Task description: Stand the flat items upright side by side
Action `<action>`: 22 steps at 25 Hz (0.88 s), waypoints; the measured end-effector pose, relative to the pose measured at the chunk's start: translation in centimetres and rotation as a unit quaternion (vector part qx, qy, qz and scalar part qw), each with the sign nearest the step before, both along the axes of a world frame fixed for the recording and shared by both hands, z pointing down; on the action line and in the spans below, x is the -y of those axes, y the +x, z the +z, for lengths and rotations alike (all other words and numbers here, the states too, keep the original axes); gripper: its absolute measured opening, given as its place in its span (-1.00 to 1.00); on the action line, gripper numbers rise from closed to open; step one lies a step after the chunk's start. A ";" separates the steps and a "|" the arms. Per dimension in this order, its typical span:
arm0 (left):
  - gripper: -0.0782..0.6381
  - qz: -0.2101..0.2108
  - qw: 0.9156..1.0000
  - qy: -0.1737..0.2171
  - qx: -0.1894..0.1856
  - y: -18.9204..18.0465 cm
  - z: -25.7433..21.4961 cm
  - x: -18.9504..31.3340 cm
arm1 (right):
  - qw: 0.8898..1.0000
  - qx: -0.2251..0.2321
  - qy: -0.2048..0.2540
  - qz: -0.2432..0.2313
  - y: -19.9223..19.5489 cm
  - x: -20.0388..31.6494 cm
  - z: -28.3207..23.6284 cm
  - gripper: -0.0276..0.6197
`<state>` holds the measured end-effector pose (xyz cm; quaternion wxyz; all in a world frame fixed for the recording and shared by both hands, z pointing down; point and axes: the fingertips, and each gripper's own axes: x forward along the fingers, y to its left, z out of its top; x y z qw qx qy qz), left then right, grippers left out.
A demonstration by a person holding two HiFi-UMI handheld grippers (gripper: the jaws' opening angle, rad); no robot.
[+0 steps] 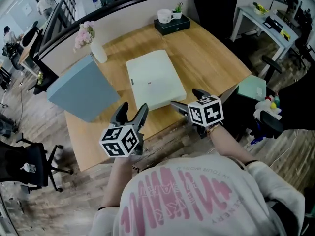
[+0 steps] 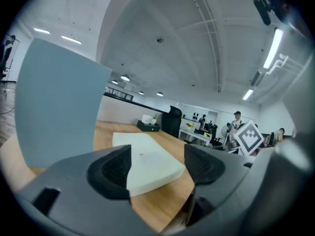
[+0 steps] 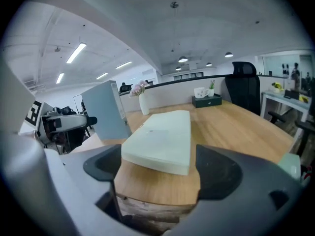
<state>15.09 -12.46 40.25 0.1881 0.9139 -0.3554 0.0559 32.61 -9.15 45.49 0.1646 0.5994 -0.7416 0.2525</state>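
Both pairs of jaws are wide apart and hold nothing. The left gripper and the right gripper hover at the near edge of the table, one toward each near corner of the pale green slab. The slab lies flat just ahead, smooth and thick, with its long axis running away from the person. To its left, a blue-grey slab already stands upright.

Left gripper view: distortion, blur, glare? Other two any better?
Left gripper view: strong fisheye, dark corners, bowed ceiling lines; near left claw soft, pale slab fairly clear. Right gripper view: same fisheye, slab sharper, no glare on the table. Head view: edges curved, even light, faint shadows.
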 end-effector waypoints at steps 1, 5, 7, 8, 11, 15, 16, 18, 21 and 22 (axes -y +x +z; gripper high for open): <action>0.16 -0.010 1.000 0.004 -0.006 0.9 -0.3 0.2 | 1.000 0.000 0.005 -0.002 1.4 0.2 -0.3 0.56; 0.16 -0.050 0.999 0.005 -0.011 3.3 -0.3 0.4 | 1.000 0.008 0.004 -0.016 5.0 0.7 -0.2 0.55; 0.16 -0.066 0.998 -0.003 -0.004 4.0 0.3 0.2 | 0.999 0.021 -0.006 -0.029 5.9 0.8 0.4 0.54; 0.16 -0.074 0.997 -0.008 0.000 4.3 0.7 0.0 | 0.999 0.029 -0.011 -0.033 6.1 0.8 0.9 0.54; 0.16 -0.089 0.996 -0.030 0.005 5.1 1.9 -0.3 | 0.997 0.067 -0.025 -0.041 6.6 1.3 2.3 0.53; 0.17 -0.093 0.993 -0.065 0.036 4.9 3.7 0.0 | 0.992 0.115 -0.047 -0.037 6.3 2.3 4.2 0.51; 0.17 -0.097 0.992 -0.070 0.043 4.7 4.0 0.4 | 0.990 0.125 -0.052 -0.035 6.2 2.7 4.7 0.50; 0.19 -0.107 0.990 -0.078 0.053 4.3 4.7 1.5 | 0.988 0.140 -0.063 -0.034 6.0 3.6 5.7 0.50; 0.19 -0.115 0.987 -0.091 0.063 4.0 6.4 3.9 | 0.985 0.147 -0.079 -0.034 6.3 5.1 7.2 0.49; 0.20 -0.118 0.986 -0.098 0.065 4.0 7.0 4.9 | 0.985 0.145 -0.084 -0.034 6.5 5.9 7.7 0.49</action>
